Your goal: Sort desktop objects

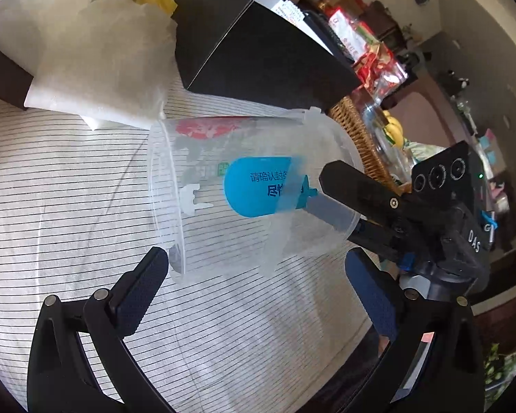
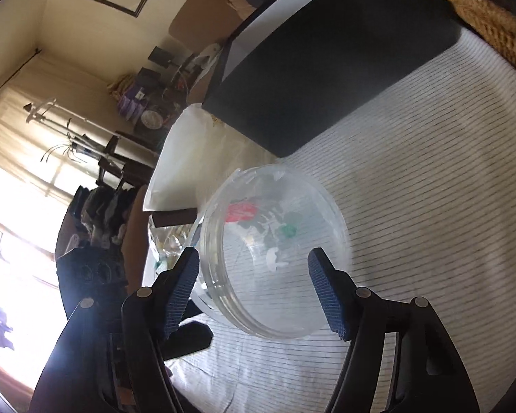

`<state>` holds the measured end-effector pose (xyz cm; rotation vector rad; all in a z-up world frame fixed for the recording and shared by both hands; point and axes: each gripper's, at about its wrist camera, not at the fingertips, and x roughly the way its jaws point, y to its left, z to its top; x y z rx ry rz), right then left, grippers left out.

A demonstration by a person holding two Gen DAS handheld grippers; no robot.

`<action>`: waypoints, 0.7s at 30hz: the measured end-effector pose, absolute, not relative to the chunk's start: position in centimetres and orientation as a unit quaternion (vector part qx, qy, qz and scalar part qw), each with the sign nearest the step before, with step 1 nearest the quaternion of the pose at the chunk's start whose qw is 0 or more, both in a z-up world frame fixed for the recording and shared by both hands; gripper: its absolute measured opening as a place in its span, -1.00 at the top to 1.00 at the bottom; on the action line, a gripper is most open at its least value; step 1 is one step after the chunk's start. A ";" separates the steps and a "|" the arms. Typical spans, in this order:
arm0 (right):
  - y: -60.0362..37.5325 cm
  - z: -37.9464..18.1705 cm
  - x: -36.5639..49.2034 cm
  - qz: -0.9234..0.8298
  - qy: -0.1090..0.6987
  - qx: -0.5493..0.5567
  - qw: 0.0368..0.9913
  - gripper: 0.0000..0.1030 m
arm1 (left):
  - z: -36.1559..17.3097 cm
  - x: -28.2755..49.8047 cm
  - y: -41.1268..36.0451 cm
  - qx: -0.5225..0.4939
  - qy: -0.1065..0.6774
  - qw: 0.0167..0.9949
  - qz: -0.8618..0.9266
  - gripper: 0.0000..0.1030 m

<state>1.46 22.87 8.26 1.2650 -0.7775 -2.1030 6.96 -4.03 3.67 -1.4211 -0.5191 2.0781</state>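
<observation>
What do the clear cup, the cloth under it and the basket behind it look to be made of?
Cup: thin clear plastic, glossy; the stripes show through it. Tablecloth: woven fabric, matte, probably cotton; it wrinkles softly. Basket: woven wicker or rattan, by its braided brown strands.

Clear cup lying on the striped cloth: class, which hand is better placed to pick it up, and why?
Right. The right gripper has a finger on each side of the mouth of the clear cup; the left gripper is open, short of its base.
</observation>
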 end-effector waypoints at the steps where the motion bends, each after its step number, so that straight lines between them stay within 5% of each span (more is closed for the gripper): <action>1: 22.8 8.3 1.6 -0.785 -0.285 0.474 0.279 -0.34 | 3.8 7.2 -3.7 -0.532 -0.178 0.282 0.778 -0.99; 10: 27.4 11.4 3.2 -0.768 -0.351 0.445 0.299 -0.35 | 11.0 9.6 -4.0 -0.448 -0.174 0.365 0.797 -0.99; 21: 30.8 20.2 -2.3 -0.792 -0.335 0.397 0.321 -0.36 | 19.4 0.8 -0.4 -0.437 -0.177 0.382 0.795 -1.00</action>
